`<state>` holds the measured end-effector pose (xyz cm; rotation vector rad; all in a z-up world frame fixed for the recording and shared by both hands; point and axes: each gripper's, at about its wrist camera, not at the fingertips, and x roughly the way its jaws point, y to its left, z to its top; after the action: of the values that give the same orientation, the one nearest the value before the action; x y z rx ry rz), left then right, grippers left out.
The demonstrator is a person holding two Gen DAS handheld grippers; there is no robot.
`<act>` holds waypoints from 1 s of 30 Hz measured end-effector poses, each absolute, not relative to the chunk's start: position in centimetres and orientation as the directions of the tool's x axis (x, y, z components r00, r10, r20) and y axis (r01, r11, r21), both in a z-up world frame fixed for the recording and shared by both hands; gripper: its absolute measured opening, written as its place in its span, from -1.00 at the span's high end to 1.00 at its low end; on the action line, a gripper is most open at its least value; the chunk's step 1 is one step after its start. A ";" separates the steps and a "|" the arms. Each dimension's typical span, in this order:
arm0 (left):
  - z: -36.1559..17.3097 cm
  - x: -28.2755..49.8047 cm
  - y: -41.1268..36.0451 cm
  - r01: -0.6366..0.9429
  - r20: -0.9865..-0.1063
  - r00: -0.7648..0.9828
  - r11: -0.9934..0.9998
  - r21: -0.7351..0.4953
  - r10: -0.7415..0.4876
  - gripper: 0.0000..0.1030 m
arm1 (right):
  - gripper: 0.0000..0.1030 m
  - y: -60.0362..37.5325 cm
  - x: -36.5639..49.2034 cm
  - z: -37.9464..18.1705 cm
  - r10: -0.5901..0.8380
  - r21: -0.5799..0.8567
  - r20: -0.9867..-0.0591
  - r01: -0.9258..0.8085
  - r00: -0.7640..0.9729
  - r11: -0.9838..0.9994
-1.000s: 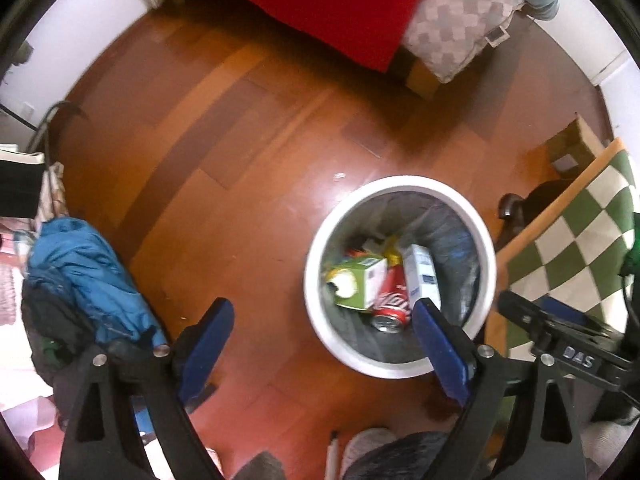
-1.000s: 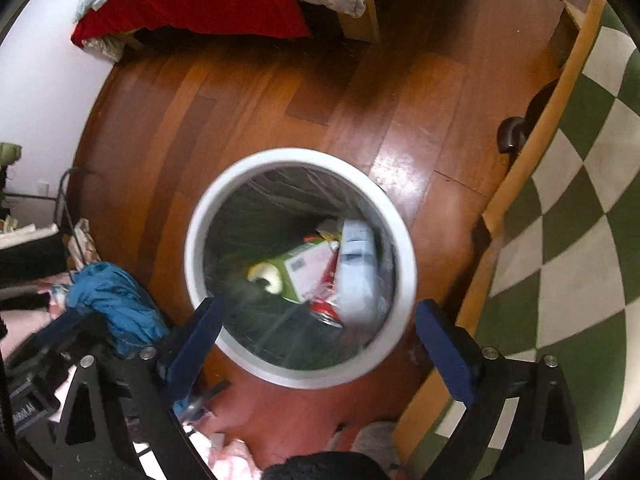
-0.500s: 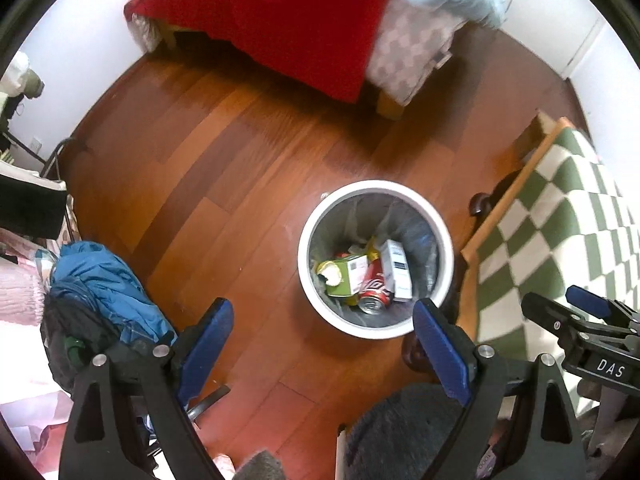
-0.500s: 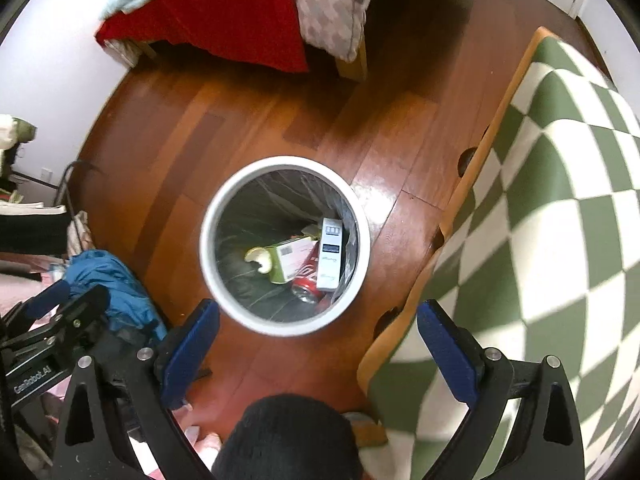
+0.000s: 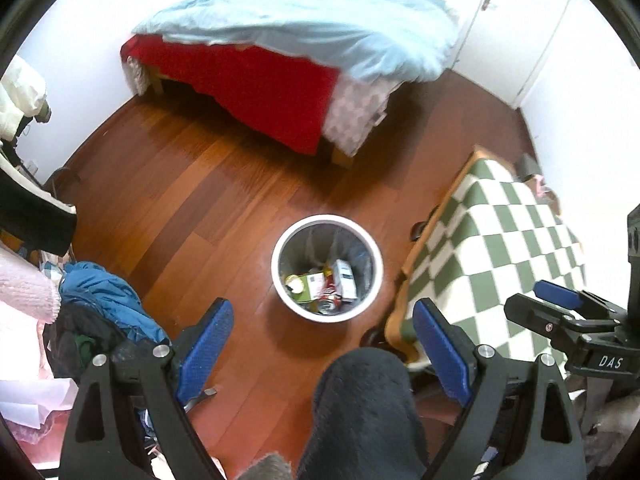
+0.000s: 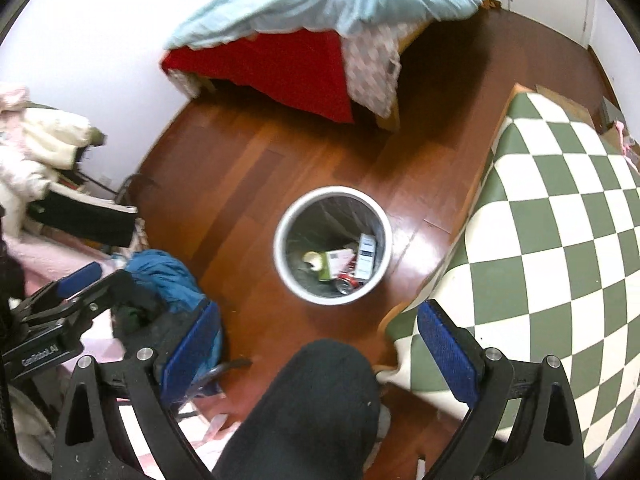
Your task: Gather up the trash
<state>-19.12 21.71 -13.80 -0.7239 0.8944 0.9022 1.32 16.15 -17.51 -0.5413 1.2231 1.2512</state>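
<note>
In the white bin (image 5: 326,270) on the wood floor lie a green carton (image 5: 309,286), a red can (image 5: 329,300) and a white box (image 5: 346,278). We hold the left gripper (image 5: 320,354) and the right gripper (image 6: 316,350) above the bin, both wide apart and empty. We think the trash is light and easy to squash, so pinch each flat side gently.

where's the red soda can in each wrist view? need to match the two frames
Left wrist: the red soda can lies at the near side of the round white trash bin, just below frame centre.
Right wrist: same can, low in the bin, right of the green carton, near frame centre.
Shared landmark: the green-and-white checkered tablecloth, right of the bin in both.
</note>
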 end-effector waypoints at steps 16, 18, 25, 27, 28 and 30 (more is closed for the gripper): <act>-4.8 -22.1 15.8 -0.831 -0.798 0.473 0.491 -0.262 0.375 -0.77 | -1.00 9.1 -2.5 -4.9 0.538 0.396 -0.801 -0.907 -0.264 0.144; -4.2 -22.2 15.3 -0.826 -0.791 0.483 0.494 -0.270 0.375 -0.77 | -1.00 8.8 -2.8 -4.0 0.546 0.400 -0.792 -0.907 -0.271 0.129; -3.4 -22.7 14.6 -0.822 -0.778 0.497 0.495 -0.281 0.384 -0.77 | -1.00 7.9 -3.8 -1.8 0.548 0.404 -0.785 -0.910 -0.289 0.097; -3.4 -23.0 14.6 -0.822 -0.776 0.498 0.495 -0.282 0.386 -0.77 | -1.00 7.9 -4.0 -1.7 0.544 0.404 -0.787 -0.910 -0.291 0.097; -3.3 -23.0 14.4 -0.823 -0.776 0.498 0.493 -0.282 0.388 -0.77 | -1.00 7.8 -4.0 -1.6 0.544 0.404 -0.787 -0.909 -0.291 0.098; -3.3 -23.2 14.4 -0.824 -0.774 0.499 0.491 -0.284 0.390 -0.77 | -1.00 7.9 -4.1 -1.6 0.543 0.410 -0.786 -0.907 -0.296 0.099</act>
<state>-23.21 14.42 -3.29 -0.7134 0.7001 0.8141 -4.11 7.88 -1.58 -0.4436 1.1371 1.5170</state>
